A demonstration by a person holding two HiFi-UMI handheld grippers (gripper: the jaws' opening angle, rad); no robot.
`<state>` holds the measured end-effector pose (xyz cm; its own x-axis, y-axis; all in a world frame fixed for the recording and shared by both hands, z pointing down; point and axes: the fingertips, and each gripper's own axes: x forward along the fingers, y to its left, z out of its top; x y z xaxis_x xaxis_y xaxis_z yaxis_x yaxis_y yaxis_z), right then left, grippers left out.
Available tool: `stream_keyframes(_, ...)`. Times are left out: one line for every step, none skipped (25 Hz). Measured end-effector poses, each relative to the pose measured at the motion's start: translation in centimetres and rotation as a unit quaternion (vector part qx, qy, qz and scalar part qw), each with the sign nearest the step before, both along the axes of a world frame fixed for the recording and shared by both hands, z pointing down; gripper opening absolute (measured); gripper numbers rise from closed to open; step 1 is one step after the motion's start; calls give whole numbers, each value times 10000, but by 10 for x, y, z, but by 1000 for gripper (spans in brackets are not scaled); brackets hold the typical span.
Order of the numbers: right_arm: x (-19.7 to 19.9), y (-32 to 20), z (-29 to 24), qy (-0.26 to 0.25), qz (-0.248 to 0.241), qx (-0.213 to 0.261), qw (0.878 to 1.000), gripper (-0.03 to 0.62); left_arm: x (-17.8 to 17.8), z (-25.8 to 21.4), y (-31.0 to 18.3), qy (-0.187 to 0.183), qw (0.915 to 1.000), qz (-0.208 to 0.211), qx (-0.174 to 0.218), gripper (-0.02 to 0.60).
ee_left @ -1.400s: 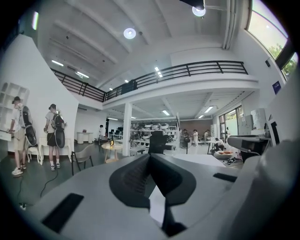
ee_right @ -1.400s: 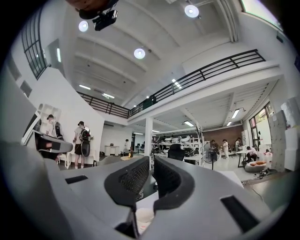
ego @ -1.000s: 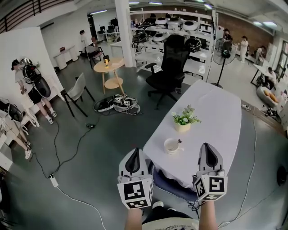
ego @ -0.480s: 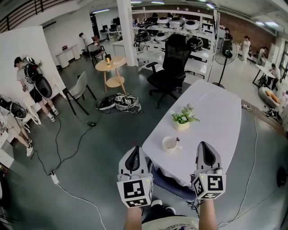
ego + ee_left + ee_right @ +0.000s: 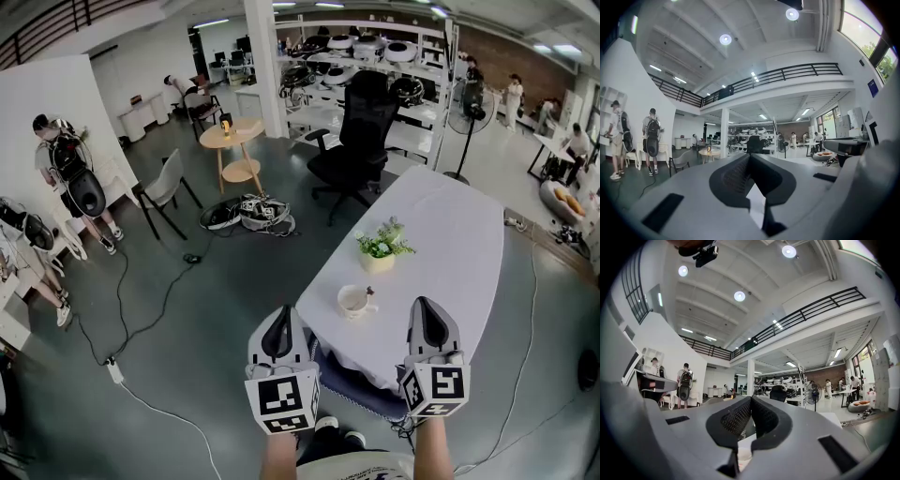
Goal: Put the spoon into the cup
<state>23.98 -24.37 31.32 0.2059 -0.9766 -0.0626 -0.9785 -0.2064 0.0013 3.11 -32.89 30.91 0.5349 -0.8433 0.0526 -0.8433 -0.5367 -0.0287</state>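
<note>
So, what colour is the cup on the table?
The cup is white; the head view shows it best.

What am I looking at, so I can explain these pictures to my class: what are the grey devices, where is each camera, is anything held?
No robot: a person holds a two-jaw gripper in each hand. The head view, from a camera on the person's head, shows the left gripper and right gripper before a white table. On it stand a cup and a small potted plant. The other two pictures come from cameras riding on each gripper, looking along its jaws. Both pairs of jaws are shut, holding nothing.
</note>
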Motion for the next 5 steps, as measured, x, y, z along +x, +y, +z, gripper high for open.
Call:
stream_keyframes(0, 0, 1, -2, 1, -3, 10000, 14, 0, 1, 0, -3, 10000, 0, 0, 14)
stream_keyframes(0, 1, 1, -3, 2, -4, 10000, 14, 0, 1, 1, -7, 10000, 0, 0, 14)
stream_keyframes(0, 2, 2, -2, 5, -3, 10000, 14, 0, 2, 2, -11, 10000, 1, -2, 14)
stream_keyframes(-1, 3, 2, -1, 8, -2, 10000, 14, -1, 2, 3, -14, 10000, 3, -4, 14)
stream_keyframes(-1, 4, 2, 2, 12, -2, 10000, 14, -1, 3, 4, -18, 10000, 6, -6, 14)
